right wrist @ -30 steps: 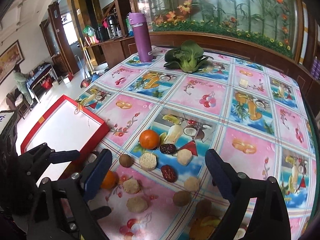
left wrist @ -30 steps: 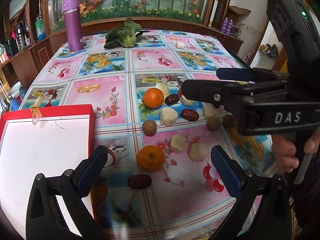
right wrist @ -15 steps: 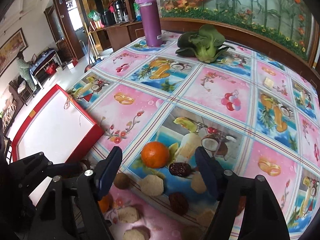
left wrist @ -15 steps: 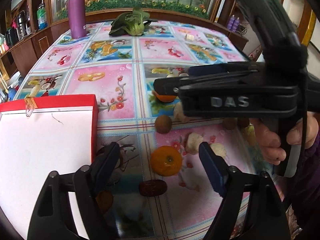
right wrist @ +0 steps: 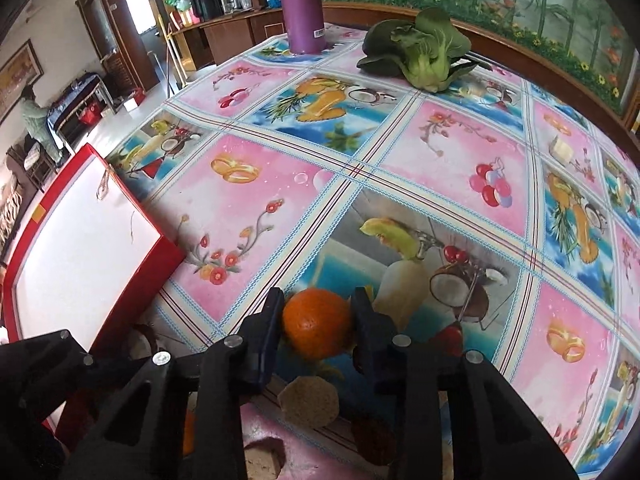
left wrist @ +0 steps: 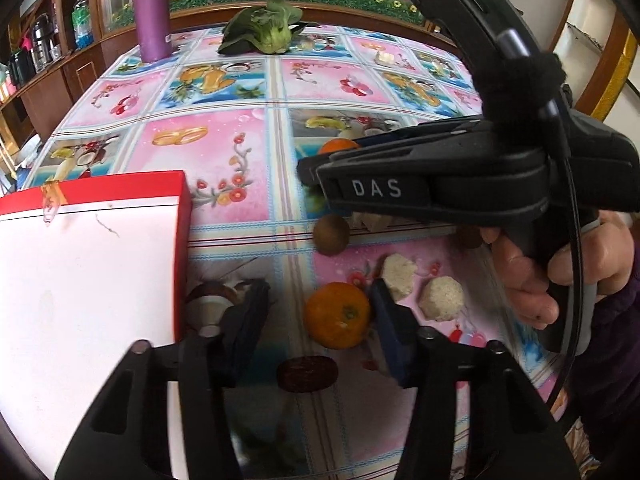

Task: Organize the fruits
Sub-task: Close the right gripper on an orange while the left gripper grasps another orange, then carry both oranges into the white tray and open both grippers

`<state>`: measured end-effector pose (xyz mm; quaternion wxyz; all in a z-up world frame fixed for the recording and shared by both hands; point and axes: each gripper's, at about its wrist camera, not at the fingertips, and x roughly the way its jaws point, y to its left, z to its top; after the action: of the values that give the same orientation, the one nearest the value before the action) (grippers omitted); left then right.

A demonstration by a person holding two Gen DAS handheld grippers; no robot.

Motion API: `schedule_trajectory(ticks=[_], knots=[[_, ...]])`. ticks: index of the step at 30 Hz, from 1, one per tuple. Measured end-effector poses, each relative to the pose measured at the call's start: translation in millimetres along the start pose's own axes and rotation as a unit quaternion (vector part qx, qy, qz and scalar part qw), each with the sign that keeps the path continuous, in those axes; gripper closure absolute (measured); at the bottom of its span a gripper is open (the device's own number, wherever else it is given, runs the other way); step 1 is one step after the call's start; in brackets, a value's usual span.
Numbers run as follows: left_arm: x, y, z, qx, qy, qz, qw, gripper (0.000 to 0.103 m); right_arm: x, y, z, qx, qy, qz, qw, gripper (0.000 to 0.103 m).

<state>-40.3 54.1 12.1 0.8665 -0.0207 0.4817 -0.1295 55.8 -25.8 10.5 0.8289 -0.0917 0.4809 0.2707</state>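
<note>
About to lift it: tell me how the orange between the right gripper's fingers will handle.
The orange looks round, so it may roll if nudged. Its rind seems firm; the right gripper fingers flank its widest part, probably a stable hold.

In the left wrist view, an orange [left wrist: 337, 315] with a small green stem scar sits low in the centre of the frame on the desk [left wrist: 224, 152]. Below it lies a dark red date [left wrist: 307, 373] on its side. Up and right of the orange rest two pale, crumbly lumps [left wrist: 397, 277], side by side. A round brown fruit [left wrist: 331, 234] lies above them. In the right wrist view, a second orange [right wrist: 317, 323] sits at lower centre, with a tan faceted lump [right wrist: 309, 401] just below it.
</note>
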Motion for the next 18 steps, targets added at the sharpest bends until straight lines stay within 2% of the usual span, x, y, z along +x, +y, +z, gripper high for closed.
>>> schedule_trajectory(ticks=[2,5,8,11,15,18], knots=[[0,-3,0,0.004,0.000,0.003,1.0000,0.057,-2,-5,-2,0.017,-0.006,0.013,1.000,0.070],[1,-9,-1,0.011,0.002,-0.002,0.9999,0.069,-11,-13,-6,0.040,-0.022,0.026,0.999,0.070],[0,-15,-2,0.022,0.000,0.015,0.9997,0.069,-26,-23,-10,0.064,-0.051,0.043,0.996,0.070],[-2,-14,-2,0.013,-0.001,0.013,0.9998,0.070,-43,-33,-17,0.087,-0.085,0.059,0.991,0.070],[-18,-15,0,0.011,-0.027,0.021,0.9994,0.070,-59,-41,-22,0.110,-0.124,0.079,0.983,0.070],[-38,-14,0,0.008,-0.057,0.046,0.9973,0.070,-70,-37,-25,0.113,-0.148,0.086,0.979,0.070]])
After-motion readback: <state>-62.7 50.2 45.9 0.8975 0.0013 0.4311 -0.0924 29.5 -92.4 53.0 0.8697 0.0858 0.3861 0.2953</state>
